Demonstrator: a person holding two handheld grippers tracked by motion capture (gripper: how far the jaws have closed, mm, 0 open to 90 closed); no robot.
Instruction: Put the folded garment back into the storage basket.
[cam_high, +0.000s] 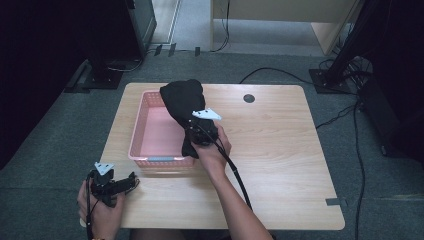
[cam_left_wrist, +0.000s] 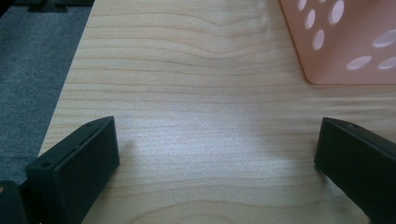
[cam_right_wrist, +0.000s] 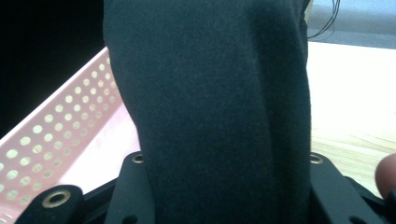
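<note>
Black cloth held over the pink basket
Right tongs (cam_high: 199, 131) grip the black cloth (cam_high: 183, 102) above the pink perforated basket (cam_high: 145, 131); left tongs (cam_high: 131, 182) rest wide apart on the bench (cam_high: 280, 150). Best to centre the bundle over the basket before letting go

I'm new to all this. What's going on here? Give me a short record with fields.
Setting: wooden table on grey carpet
Container: pink perforated basket at the table's left half
Held item: black cloth, bunched, hanging over the basket's right side
Right gripper: closed on the black cloth
Left gripper: open, nothing between its jaws, low at the table's near left edge
Basket contents: none visible on the bare part of its floor
</note>
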